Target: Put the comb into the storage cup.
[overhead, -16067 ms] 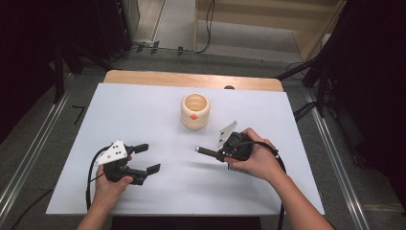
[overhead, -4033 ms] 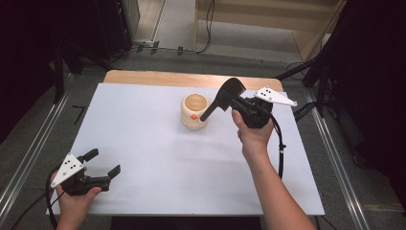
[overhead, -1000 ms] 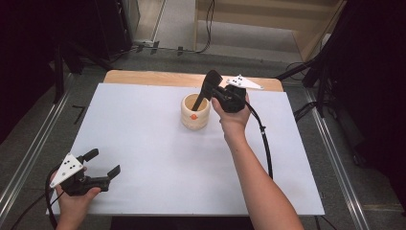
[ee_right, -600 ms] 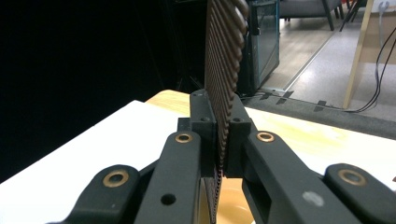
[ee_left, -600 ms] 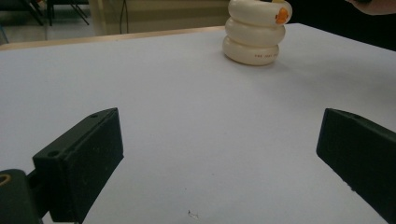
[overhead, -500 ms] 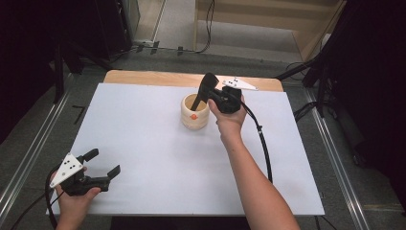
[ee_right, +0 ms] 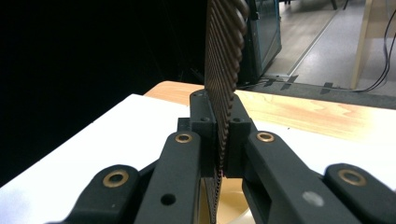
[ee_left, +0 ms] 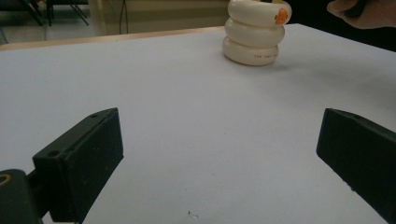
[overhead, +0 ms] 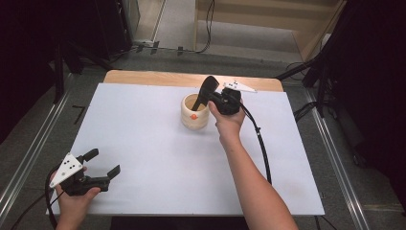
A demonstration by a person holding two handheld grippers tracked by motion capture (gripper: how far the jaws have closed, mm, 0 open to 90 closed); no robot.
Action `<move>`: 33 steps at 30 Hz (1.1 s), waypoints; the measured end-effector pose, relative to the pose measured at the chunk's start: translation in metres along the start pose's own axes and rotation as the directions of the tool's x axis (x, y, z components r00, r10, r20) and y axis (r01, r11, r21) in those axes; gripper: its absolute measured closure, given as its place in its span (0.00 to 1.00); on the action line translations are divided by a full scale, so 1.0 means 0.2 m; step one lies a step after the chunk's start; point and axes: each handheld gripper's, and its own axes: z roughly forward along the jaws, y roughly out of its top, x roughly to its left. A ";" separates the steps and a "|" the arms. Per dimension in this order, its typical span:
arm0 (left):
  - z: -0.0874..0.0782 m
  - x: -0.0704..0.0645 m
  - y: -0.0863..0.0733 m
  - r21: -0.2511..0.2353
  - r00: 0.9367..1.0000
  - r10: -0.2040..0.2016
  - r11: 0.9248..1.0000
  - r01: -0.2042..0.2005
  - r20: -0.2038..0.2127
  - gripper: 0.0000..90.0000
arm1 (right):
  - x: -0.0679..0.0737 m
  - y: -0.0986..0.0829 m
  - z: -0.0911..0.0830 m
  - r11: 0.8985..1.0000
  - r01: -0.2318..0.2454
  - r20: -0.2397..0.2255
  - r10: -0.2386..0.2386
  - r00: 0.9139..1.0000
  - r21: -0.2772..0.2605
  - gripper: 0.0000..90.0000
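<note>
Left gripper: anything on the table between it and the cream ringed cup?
Nothing: the left gripper view shows bare white table from the open left gripper to the cream ringed cup.

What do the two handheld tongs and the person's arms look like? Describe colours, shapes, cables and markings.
Both tongs, left and right, are black with two blocky jaws, a grey three-cornered plate with dark dots on top and a trailing black cable. Brass-coloured pins mark the joints. The forearms are bare, without sleeves.

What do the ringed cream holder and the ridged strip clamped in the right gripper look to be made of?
Ringed cream holder: smooth, faintly glossy, probably ceramic or moulded plastic, with soft highlights on its stacked rings. Ridged strip in the right gripper: dark brown with fine even ribbing; rubber, plastic or metal, hard to tell.
</note>
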 end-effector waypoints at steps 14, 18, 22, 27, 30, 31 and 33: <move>0.00 0.00 0.00 0.001 1.000 0.003 1.000 -0.003 0.002 0.01 | -0.03 -0.04 0.05 0.996 -0.091 -0.030 0.092 0.995 0.018 0.94; 0.00 0.00 0.00 -0.001 1.000 0.004 1.000 -0.004 0.004 0.01 | -0.05 -0.05 0.05 0.993 -0.114 -0.027 0.115 0.993 0.018 0.94; 0.00 0.00 0.00 -0.002 1.000 0.005 1.000 -0.005 0.003 0.01 | -0.07 -0.05 0.04 0.992 -0.124 -0.023 0.124 0.992 0.020 0.93; 0.00 0.00 0.00 0.001 1.000 0.010 1.000 -0.010 0.005 0.01 | -0.10 -0.07 0.04 0.992 -0.115 0.025 0.114 0.993 0.049 0.80; 0.00 0.00 0.00 -0.001 1.000 0.006 1.000 -0.006 0.005 0.00 | -0.11 -0.08 0.04 0.992 -0.111 0.038 0.109 0.993 0.054 0.74; 0.00 0.00 0.00 0.000 1.000 0.007 1.000 -0.007 0.005 0.01 | -0.12 -0.08 0.04 0.992 -0.108 0.043 0.106 0.993 0.057 0.71; 0.00 0.00 0.00 0.003 1.000 0.010 1.000 -0.010 0.003 0.01 | -0.13 -0.08 0.04 0.992 -0.105 0.045 0.102 0.994 0.065 0.64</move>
